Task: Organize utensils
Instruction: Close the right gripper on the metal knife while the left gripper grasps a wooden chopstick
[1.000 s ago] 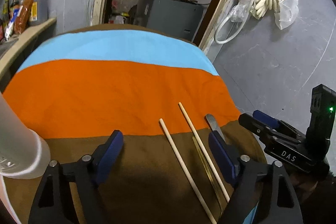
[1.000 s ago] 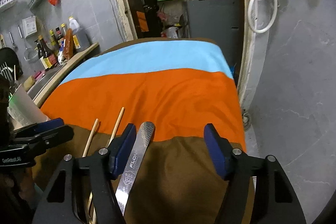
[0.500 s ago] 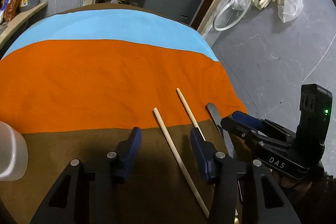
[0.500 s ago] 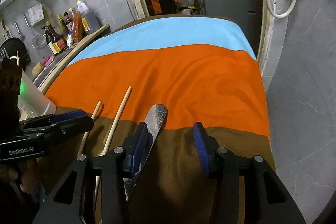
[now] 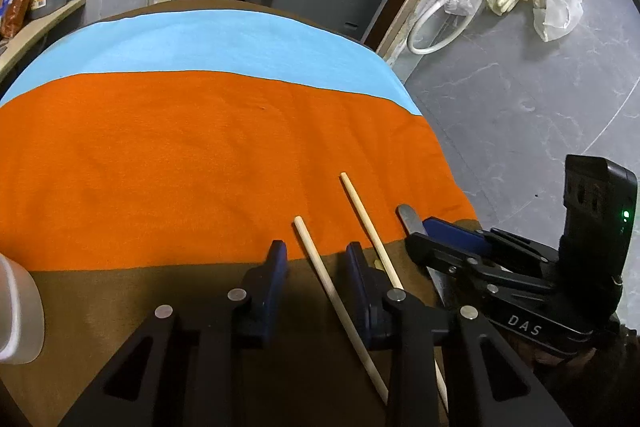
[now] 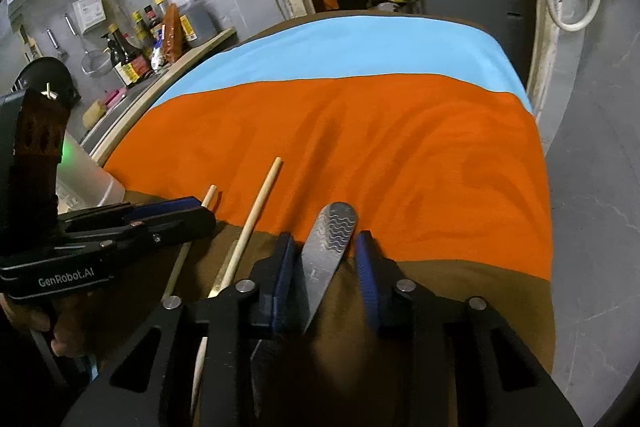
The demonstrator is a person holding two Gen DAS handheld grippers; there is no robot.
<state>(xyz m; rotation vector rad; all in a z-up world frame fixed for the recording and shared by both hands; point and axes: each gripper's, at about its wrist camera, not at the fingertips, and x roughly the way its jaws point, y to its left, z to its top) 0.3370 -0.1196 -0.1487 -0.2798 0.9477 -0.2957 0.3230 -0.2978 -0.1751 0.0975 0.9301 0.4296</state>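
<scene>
Both jaw pairs have narrowed since the earlier frames: our left gripper (image 5: 316, 267) now straddles one chopstick (image 5: 334, 301), our right gripper (image 6: 326, 267) the knife (image 6: 328, 251), neither visibly clamped. Both utensils lie on the striped cloth (image 5: 180, 155), suggesting simultaneous grasps are imminent.

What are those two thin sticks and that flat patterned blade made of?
The sticks look like pale, matte wood or bamboo: plain chopsticks, unpainted. The blade looks like steel: grey, shiny, with an etched wavy pattern.
</scene>
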